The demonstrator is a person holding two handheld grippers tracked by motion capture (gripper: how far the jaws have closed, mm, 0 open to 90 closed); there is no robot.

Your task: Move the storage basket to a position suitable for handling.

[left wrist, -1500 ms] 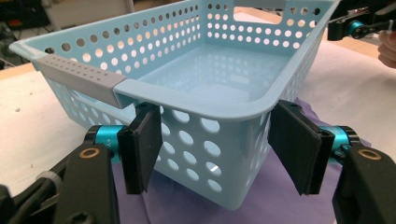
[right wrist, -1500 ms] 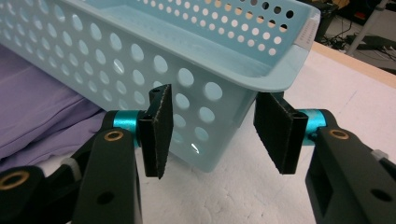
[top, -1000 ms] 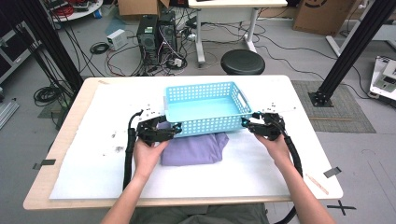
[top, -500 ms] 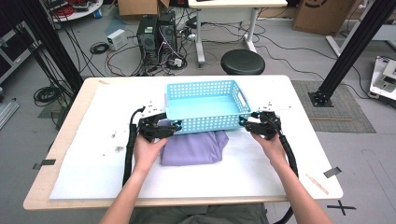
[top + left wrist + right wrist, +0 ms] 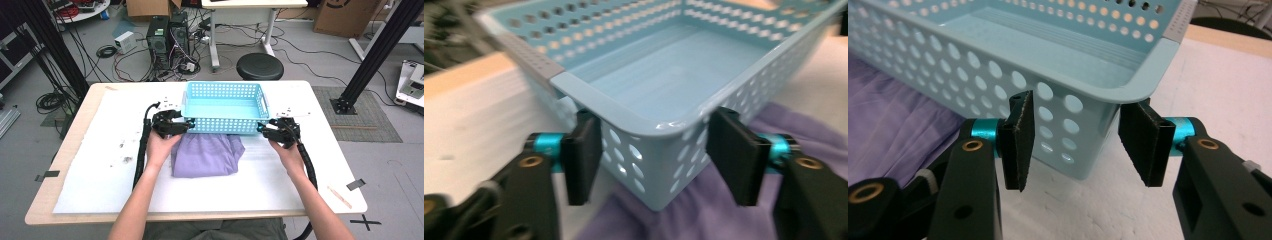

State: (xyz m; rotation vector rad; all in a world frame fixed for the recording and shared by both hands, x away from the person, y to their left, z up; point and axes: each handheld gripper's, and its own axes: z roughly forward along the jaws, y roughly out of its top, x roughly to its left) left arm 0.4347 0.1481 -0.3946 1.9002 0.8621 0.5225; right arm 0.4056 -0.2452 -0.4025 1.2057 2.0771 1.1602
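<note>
Where basket [image 5: 225, 107] overlaps purple cloth [image 5: 207, 155], cloth's far edge hidden

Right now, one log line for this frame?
left gripper: jaws just closing around blue basket corner | right gripper: straddles other near corner | purple cloth: partly under basket

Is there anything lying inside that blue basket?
No, the blue basket has a bare floor in the high view; the purple cloth lies outside it on the table.

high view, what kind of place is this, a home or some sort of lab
Most likely a lab or workshop set up for recording. Computer towers stand on the floor amid loose cables, black metal frame posts flank the table, and cardboard boxes sit at the back.
</note>
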